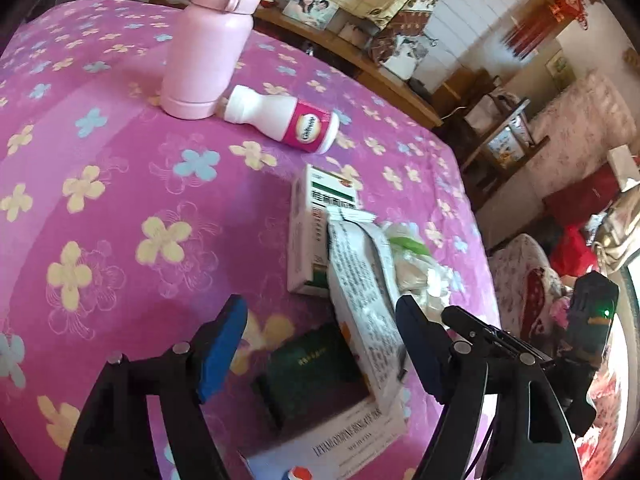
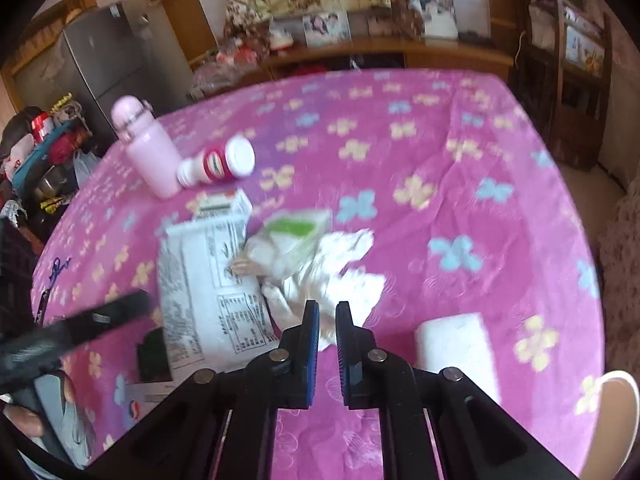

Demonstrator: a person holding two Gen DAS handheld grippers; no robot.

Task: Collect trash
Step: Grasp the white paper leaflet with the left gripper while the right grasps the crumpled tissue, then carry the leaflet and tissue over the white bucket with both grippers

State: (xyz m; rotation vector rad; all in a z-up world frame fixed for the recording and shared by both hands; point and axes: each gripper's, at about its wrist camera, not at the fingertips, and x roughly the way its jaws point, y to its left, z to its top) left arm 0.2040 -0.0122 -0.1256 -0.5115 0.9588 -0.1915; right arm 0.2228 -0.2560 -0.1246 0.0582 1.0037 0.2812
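A pile of trash lies on the pink flowered tablecloth [image 1: 120,184]. It holds a white printed wrapper [image 1: 360,292] [image 2: 208,280], a clear packet with green print [image 1: 404,248] [image 2: 296,236] and a crumpled white tissue [image 1: 436,284] [image 2: 344,276]. My left gripper [image 1: 320,348] is open. The wrapper's end and a dark green box [image 1: 312,368] lie between its fingers, untouched by the pads. In the right wrist view it shows as a blurred black bar, the left gripper [image 2: 80,332]. My right gripper [image 2: 327,320] [image 1: 452,316] is shut on the tissue's near edge.
A tall pink bottle [image 1: 208,48] [image 2: 148,148] stands at the back, with a white pill bottle [image 1: 280,120] [image 2: 220,164] lying beside it. A white and green medicine box [image 1: 316,224] lies under the wrapper. A white block [image 2: 452,340] and a white cup rim [image 2: 616,412] are near right.
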